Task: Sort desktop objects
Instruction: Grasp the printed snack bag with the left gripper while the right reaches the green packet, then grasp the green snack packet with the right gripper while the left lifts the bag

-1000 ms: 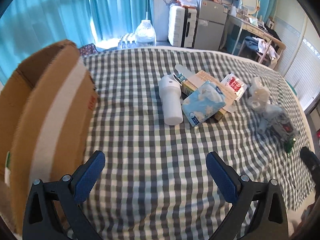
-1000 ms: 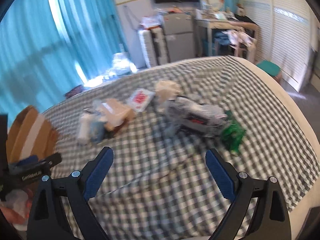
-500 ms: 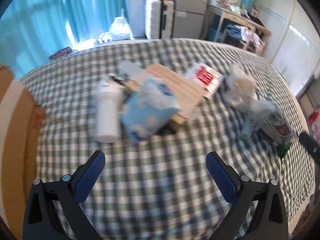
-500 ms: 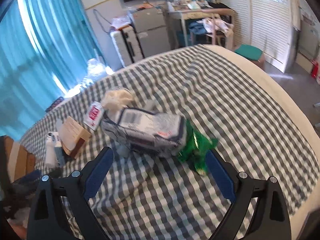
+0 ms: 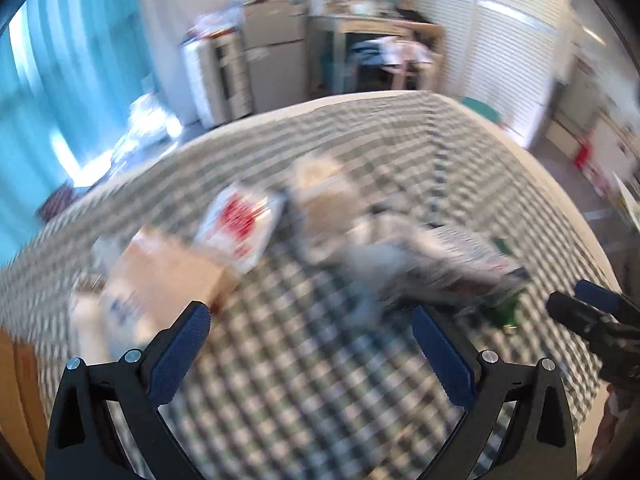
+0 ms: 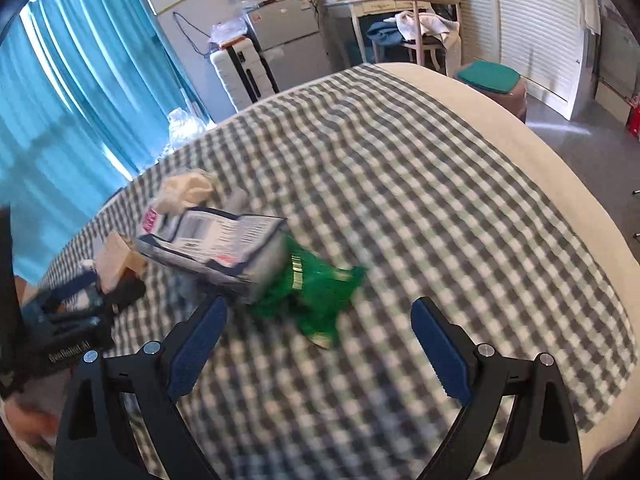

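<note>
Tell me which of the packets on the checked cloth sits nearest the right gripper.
The crumpled green wrapper. It lies just ahead of the open right gripper, while the white printed packet is behind it and the red-and-white sachet farther left.

Two black hand-held tools, blue-padded

Left tool (image 5: 308, 344) and right tool (image 6: 316, 344): black frames, ribbed blue pads (image 6: 438, 350), silver screws (image 5: 489, 356).

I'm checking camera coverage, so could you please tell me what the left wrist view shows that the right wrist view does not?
Only the left view shows the cardboard box edge and the red-and-white packet in full. Only the right view shows the green wrapper sharply, plus the teal stool. Both show the checked cloth, the printed pack, the brown box and open fingers.
</note>
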